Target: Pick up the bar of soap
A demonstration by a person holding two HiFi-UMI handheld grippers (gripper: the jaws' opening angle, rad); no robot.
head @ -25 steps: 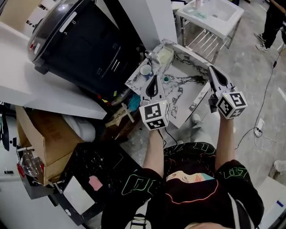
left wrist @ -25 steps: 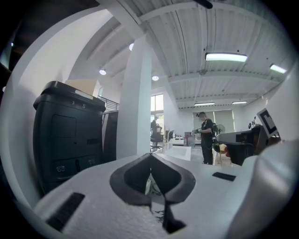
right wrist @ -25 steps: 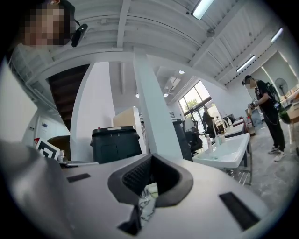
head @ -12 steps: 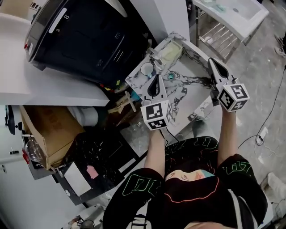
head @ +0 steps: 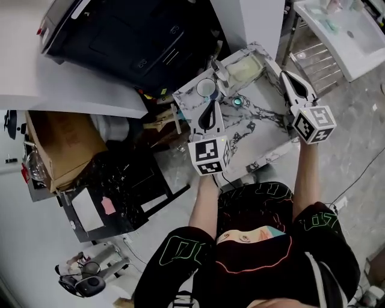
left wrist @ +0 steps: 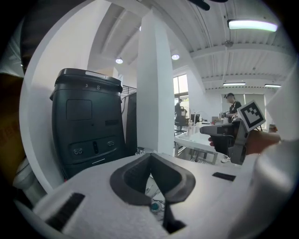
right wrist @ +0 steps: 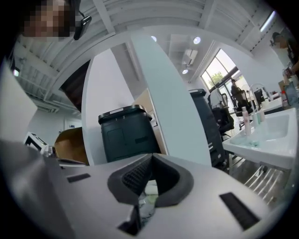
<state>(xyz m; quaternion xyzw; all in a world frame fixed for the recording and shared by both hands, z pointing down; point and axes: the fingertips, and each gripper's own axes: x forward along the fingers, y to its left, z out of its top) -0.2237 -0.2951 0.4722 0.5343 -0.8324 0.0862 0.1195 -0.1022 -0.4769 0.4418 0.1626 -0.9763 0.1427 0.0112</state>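
A pale cream bar of soap (head: 243, 69) lies at the far corner of the marble-patterned sink counter (head: 264, 129), next to the faucet (head: 216, 69). A teal drain (head: 239, 101) sits in the basin. My left gripper (head: 208, 108) hovers over the counter's left side, short of the soap, jaws shut and empty (left wrist: 150, 156). My right gripper (head: 285, 76) hangs above the counter's right edge, to the right of the soap, also shut with nothing held (right wrist: 152, 158). In the left gripper view the right gripper (left wrist: 224, 135) shows at the right, held in a hand.
A big black bin (head: 138, 36) and a white column (head: 252, 18) stand behind the counter. A round cup (head: 206, 88) sits by the faucet. A white washbasin on a metal stand (head: 343, 30) is at the far right. A cardboard box (head: 57, 150) and black bags (head: 120, 180) crowd the floor at left.
The head view has swung, so the counter and the bin have slid right and up in the picture. Both grippers stay shut and hold their places over the counter.
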